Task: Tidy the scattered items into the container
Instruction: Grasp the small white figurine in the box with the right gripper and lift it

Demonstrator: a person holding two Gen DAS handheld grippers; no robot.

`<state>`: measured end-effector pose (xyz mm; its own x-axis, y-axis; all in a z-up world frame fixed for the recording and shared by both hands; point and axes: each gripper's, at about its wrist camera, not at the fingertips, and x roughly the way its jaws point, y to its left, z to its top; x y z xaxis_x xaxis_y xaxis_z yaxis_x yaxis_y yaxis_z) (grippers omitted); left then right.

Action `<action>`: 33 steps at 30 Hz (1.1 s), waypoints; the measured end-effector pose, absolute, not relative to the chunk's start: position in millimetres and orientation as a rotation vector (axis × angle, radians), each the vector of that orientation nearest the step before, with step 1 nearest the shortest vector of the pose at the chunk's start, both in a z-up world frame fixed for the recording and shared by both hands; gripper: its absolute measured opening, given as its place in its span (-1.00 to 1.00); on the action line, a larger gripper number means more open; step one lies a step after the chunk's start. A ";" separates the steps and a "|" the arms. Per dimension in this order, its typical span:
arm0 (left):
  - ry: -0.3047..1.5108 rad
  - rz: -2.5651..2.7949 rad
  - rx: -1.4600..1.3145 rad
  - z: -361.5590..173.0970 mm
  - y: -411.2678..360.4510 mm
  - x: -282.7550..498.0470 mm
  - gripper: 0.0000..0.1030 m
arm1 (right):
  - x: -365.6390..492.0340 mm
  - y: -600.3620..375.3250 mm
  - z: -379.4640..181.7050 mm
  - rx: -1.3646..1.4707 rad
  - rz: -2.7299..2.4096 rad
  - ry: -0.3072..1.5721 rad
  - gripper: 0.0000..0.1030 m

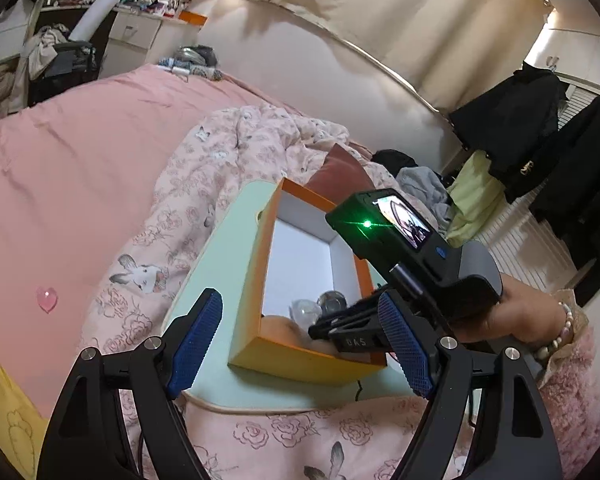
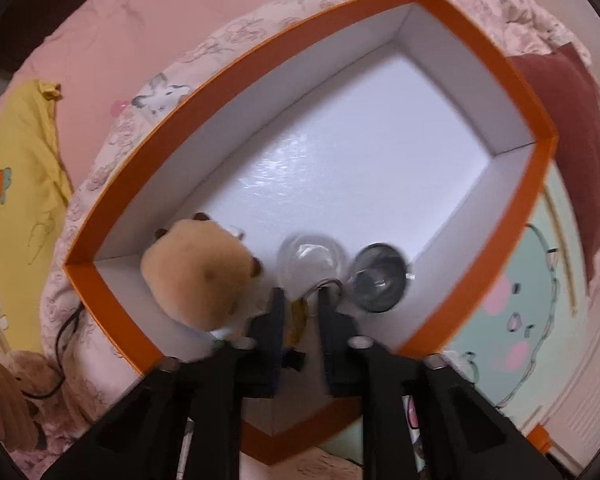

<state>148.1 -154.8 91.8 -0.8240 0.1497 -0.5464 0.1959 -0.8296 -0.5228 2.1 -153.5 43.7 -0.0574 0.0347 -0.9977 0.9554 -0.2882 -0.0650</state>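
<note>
Fingers of the right gripper point(image 2: 299, 300) pinch a small yellow trinket point(image 2: 297, 316) inside the orange box point(image 2: 236, 76); release it low, beside the plush toy point(image 2: 198, 270). Left gripper point(image 1: 300, 340) waits with fingers spread.

Left view beside box point(image 1: 256, 280), right view (closer) directly above it

pink sheet point(image 1: 80, 152) | floral quilt point(image 1: 204, 184) | dark clothes point(image 1: 512, 128) hanging

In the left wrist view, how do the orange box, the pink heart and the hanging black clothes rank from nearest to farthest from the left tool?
1. Orange box: just ahead of the left tool, on the mint board.
2. Pink heart: off to the left, on the pink sheet.
3. Black clothes: far right, hanging across the room.
</note>
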 end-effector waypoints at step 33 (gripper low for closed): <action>0.827 -2.835 1.059 89.1 -124.0 120.4 0.56 | -66.4 54.3 133.3 1.272 -1.836 0.520 -0.93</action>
